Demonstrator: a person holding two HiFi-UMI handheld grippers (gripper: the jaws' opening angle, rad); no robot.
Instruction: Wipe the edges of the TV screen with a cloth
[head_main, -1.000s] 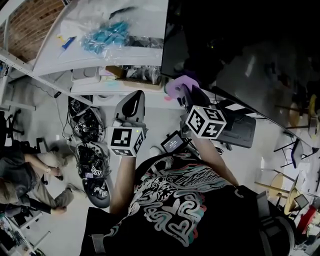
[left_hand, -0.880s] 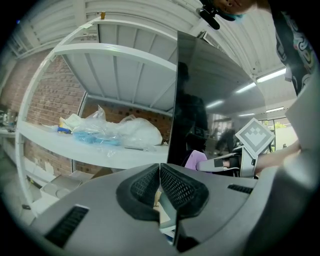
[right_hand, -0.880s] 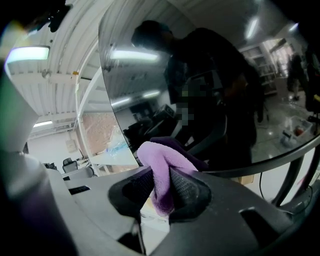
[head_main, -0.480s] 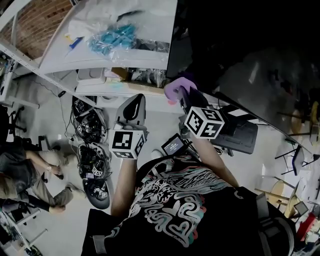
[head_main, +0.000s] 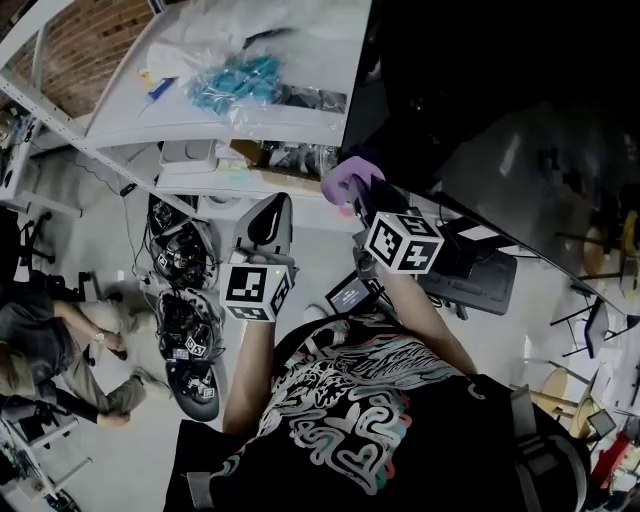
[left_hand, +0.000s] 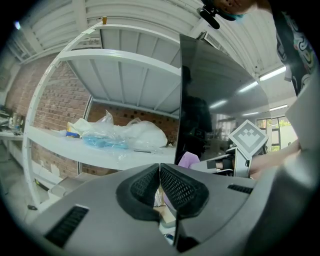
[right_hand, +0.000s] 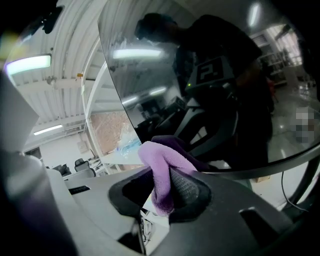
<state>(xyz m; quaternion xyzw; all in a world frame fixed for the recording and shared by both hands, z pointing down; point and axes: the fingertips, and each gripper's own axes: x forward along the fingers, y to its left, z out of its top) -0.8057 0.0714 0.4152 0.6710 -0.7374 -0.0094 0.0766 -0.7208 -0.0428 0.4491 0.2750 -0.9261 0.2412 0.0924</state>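
The purple cloth (right_hand: 159, 165) is pinched in the right claw (right_hand: 162, 192), just at the lower-left corner of the TV screen (head_main: 500, 90), mid-frame in the head view. From that corner the side edge runs up the frame and the long lower edge runs down-right. The left claw (left_hand: 160, 186) is pressed together on nothing, farther left.

White curved metal shelf board (head_main: 140, 105) ahead of me, carrying crumpled clear plastic bags with blue contents (head_main: 232, 75); red brick wall (head_main: 85, 45) behind it; pale grey smooth floor (head_main: 130, 440) below; tangled black cables (head_main: 180, 258) lying beneath the shelf; a seated person (head_main: 45, 350) low at my left; white ribbed ceiling (left_hand: 135, 12) overhead; long fluorescent strip light (right_hand: 29, 64) lit; dark office chairs (right_hand: 80, 164) far off.
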